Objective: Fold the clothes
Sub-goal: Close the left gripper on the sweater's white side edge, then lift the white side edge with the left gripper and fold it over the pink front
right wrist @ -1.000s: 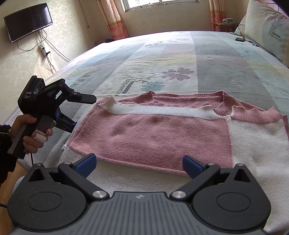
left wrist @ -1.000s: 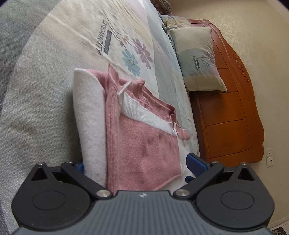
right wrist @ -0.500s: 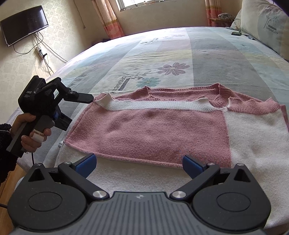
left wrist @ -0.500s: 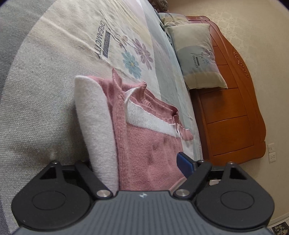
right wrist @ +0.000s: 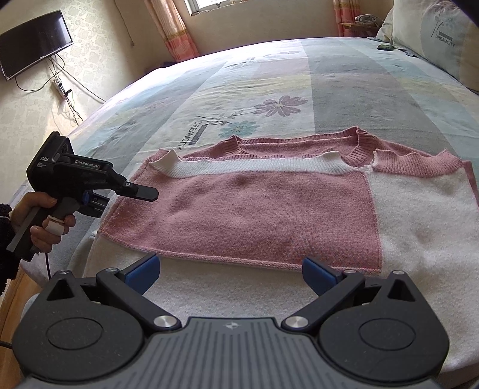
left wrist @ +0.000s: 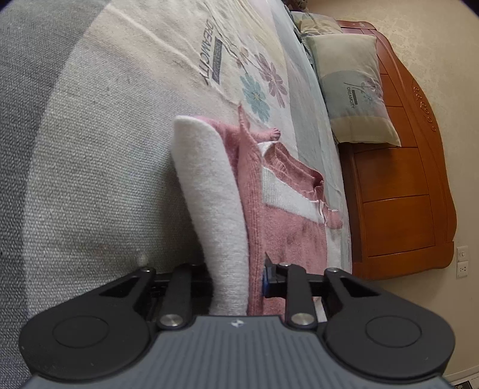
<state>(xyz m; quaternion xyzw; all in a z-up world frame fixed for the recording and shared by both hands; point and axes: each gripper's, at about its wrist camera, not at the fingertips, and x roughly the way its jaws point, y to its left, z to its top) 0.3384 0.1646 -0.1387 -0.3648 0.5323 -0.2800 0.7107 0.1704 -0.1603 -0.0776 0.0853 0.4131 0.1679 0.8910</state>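
A bed (right wrist: 344, 77) with a striped, flower-printed cover fills the room. Daylight enters a window (right wrist: 254, 3) flanked by pink curtains (right wrist: 170, 27). A television (right wrist: 33, 42) hangs on the patterned cream wall (right wrist: 98, 39); pillows (left wrist: 353, 86) lean against a wooden headboard (left wrist: 404, 191).

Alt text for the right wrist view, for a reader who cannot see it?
A pink and white sweater lies flat on a floral bedsheet, with the open right gripper at its near edge. The left gripper clamps the sweater's left edge.
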